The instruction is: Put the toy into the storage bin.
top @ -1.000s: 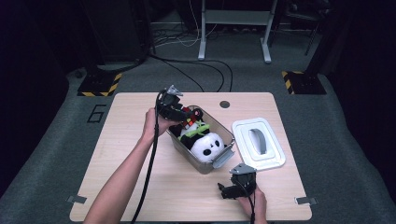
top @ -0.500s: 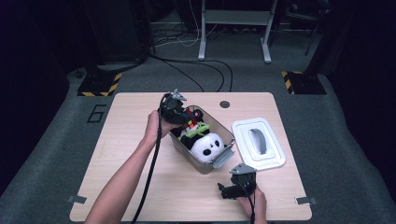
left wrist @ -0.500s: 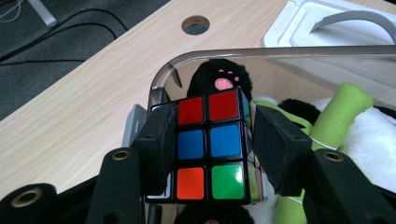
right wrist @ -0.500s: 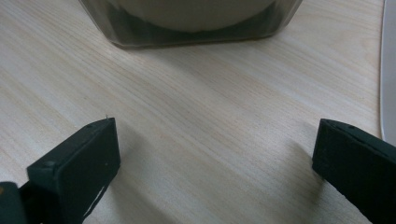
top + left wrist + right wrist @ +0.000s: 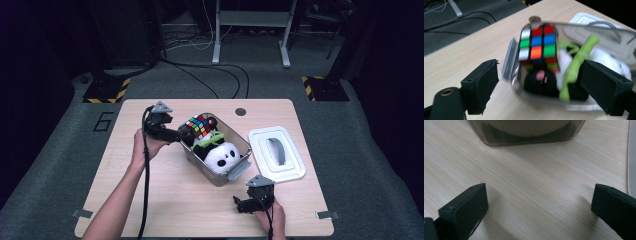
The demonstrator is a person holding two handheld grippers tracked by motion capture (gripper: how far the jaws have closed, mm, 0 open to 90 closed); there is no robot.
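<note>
Clear plastic forms the one bin (image 5: 216, 167) at the middle of the wooden table (image 5: 150, 200), and it is packed full. One panda plush (image 5: 222, 154) lies in the near end, white face up; one bright green strap-like piece (image 5: 212, 138) crosses the middle; one colour cube (image 5: 198, 125) sits high at the far-left end, resting on the other things and rising above the rim. In the left gripper view the cube (image 5: 537, 45) shows red, blue, green, orange and white squares, with a dark plush part (image 5: 540, 81) under it and the green piece (image 5: 576, 65) beside it.

One white lid (image 5: 276, 154) with a grey handle lies flat on the table just right of the bin, apart from it.

Two grippers are at work. The left gripper (image 5: 181, 134) is at the bin's far-left end, level with the cube; its jaws have just been opening and now stand spread wide — the cube sits ahead between them, and no pad presses on it. The right gripper (image 5: 240, 205) rests low near the front edge, its jaws also spread wide over bare wood, holding nothing, with the bin's near wall (image 5: 529, 135) just ahead.
</note>
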